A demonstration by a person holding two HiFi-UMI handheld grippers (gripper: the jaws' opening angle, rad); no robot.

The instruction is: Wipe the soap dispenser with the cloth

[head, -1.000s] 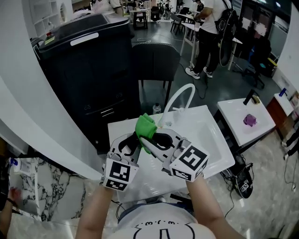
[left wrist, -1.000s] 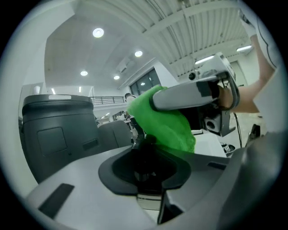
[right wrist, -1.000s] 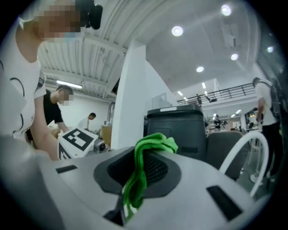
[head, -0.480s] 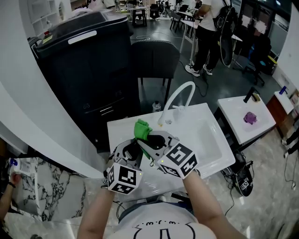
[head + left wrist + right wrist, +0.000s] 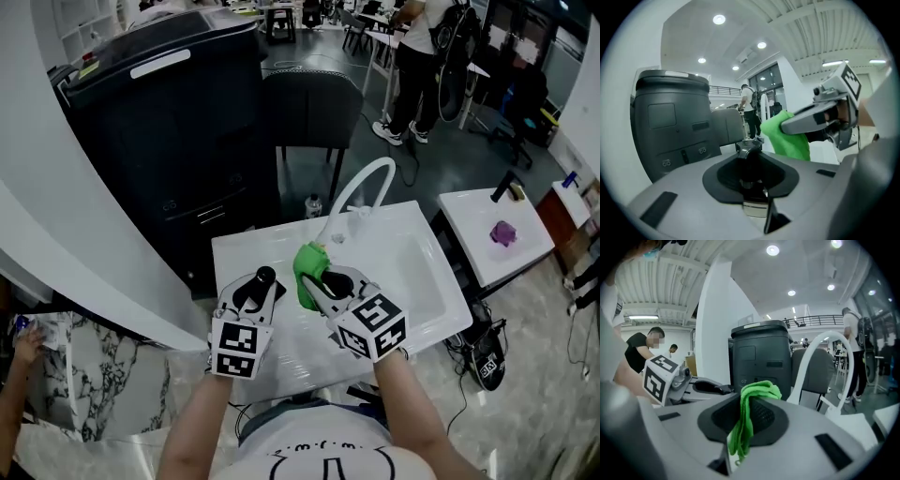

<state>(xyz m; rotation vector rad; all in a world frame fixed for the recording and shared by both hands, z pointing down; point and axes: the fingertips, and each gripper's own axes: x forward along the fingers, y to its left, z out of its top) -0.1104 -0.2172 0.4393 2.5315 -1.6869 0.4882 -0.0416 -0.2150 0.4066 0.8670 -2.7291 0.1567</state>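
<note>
Between the narrowly set jaws of the left gripper (image 5: 260, 291) stands the dark soap dispenser (image 5: 749, 150), clamped by its body with the pump head upright, probably to steady it over the white sink counter (image 5: 281, 361). The right gripper (image 5: 321, 281) is closed on a bunched green cloth (image 5: 751, 405), held just beside the pump head; contact cannot be confirmed. The white faucet (image 5: 361, 187), a dark cabinet (image 5: 169, 141) and a chair (image 5: 314, 112) lie beyond, and nothing stands between cloth and dispenser.
</note>
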